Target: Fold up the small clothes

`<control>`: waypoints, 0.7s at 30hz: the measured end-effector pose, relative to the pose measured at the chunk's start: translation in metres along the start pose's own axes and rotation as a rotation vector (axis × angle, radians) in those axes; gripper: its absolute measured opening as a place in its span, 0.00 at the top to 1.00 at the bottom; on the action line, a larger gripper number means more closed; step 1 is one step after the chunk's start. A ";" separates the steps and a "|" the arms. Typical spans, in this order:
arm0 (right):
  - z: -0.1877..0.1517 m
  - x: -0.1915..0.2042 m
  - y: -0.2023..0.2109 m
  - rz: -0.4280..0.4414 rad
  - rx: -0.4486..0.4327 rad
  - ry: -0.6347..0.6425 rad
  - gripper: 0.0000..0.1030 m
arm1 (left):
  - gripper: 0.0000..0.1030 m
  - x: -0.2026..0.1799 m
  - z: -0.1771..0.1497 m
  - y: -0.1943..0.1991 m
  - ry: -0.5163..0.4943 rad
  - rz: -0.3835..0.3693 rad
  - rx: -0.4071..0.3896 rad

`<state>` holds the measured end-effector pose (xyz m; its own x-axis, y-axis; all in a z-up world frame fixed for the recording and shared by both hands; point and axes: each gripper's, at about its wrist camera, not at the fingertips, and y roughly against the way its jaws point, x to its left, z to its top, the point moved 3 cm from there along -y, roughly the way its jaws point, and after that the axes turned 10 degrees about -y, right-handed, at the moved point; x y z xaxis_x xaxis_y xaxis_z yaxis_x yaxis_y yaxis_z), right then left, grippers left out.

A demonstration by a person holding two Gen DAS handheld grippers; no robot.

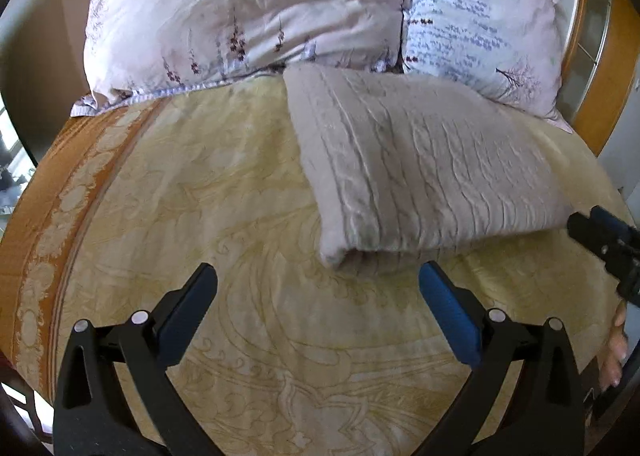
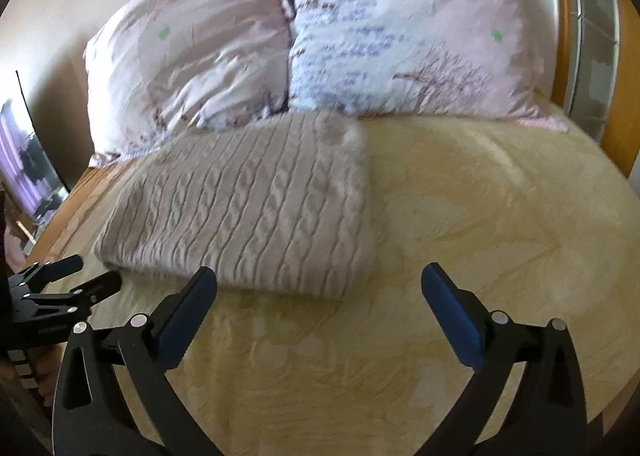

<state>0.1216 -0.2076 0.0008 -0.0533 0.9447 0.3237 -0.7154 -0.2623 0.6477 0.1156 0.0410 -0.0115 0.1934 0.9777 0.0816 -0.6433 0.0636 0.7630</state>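
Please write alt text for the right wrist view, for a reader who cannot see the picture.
A folded beige sweater lies on a yellow bedspread, just beyond the open, empty right claw. Two pillows rest behind it against the wall. The left claw enters at the left edge, also open.

item: sweater (image 1: 424, 164)
colour: pale grey-beige
texture: cable-knit, raised ribs running along its length
state: folded into a thick rectangle, layers stacked, folded edge rounded at the near corner
pose: flat, lying at a slant to the bed's edges
place: on the yellow bedspread (image 1: 208, 192), far end touching the pillows (image 1: 240, 16)
contact: free of both grippers
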 end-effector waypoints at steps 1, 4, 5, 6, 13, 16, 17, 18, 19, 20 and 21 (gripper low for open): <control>-0.003 0.001 -0.003 -0.006 0.015 -0.004 0.01 | 0.02 0.000 -0.001 -0.002 0.004 -0.001 0.008; -0.013 0.004 -0.012 -0.027 0.057 -0.012 0.01 | 0.02 -0.002 -0.004 -0.008 -0.006 0.016 0.041; -0.015 0.005 -0.014 -0.041 0.061 -0.007 0.01 | 0.02 -0.003 -0.004 -0.009 -0.009 0.020 0.047; -0.016 0.005 -0.015 -0.053 0.062 -0.002 0.01 | 0.02 -0.004 -0.005 -0.010 -0.015 0.026 0.055; -0.022 0.008 -0.022 -0.110 0.080 0.027 0.01 | 0.02 -0.007 -0.006 -0.017 -0.035 0.050 0.092; -0.024 0.009 -0.025 -0.121 0.088 0.039 0.01 | 0.02 -0.007 -0.006 -0.019 -0.037 0.047 0.110; -0.024 0.010 -0.026 -0.125 0.091 0.042 0.01 | 0.02 -0.007 -0.006 -0.019 -0.034 0.045 0.111; -0.024 0.011 -0.027 -0.132 0.095 0.047 0.01 | 0.02 -0.006 -0.006 -0.019 -0.030 0.042 0.112; -0.025 0.012 -0.028 -0.137 0.098 0.052 0.01 | 0.02 -0.005 -0.005 -0.020 -0.025 0.037 0.114; -0.025 0.012 -0.029 -0.144 0.101 0.057 0.01 | 0.02 -0.005 -0.006 -0.020 -0.021 0.034 0.115; -0.025 0.013 -0.030 -0.152 0.103 0.061 0.01 | 0.02 -0.005 -0.006 -0.019 -0.021 0.032 0.115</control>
<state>0.1246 -0.1826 -0.0320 0.0054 0.9843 0.1764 -0.6432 -0.1317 0.7543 0.1231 0.0361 -0.0303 0.1900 0.9745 0.1197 -0.5601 0.0074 0.8284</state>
